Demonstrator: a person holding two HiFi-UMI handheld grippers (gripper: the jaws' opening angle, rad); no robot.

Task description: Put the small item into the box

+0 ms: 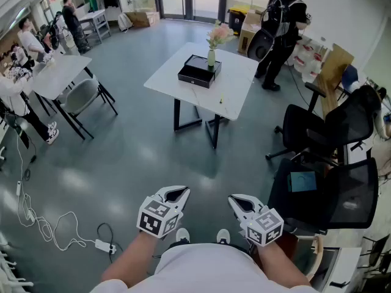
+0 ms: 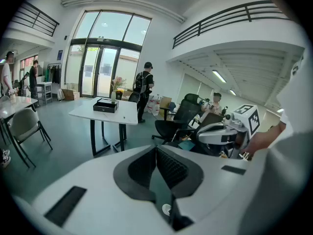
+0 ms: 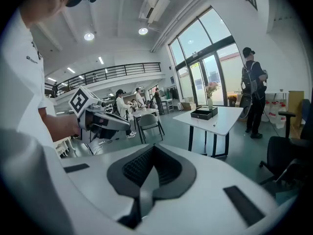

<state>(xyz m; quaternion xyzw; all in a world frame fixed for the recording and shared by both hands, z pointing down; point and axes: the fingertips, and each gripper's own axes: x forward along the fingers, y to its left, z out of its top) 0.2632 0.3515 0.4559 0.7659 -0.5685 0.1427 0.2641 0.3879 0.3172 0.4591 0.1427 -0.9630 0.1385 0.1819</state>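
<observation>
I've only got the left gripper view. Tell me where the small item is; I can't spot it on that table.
Observer: The head view shows a small thin item lying on the white table, apart from the black box, near the table corner closest to you.
Operator: Check the right gripper's jaws.
Observer: In its own view the right gripper has its jaws together, with nothing between them.
Operator: Report anything on the floor near my feet.
Observer: A white power strip lies on the floor, off to the left of your feet.
</observation>
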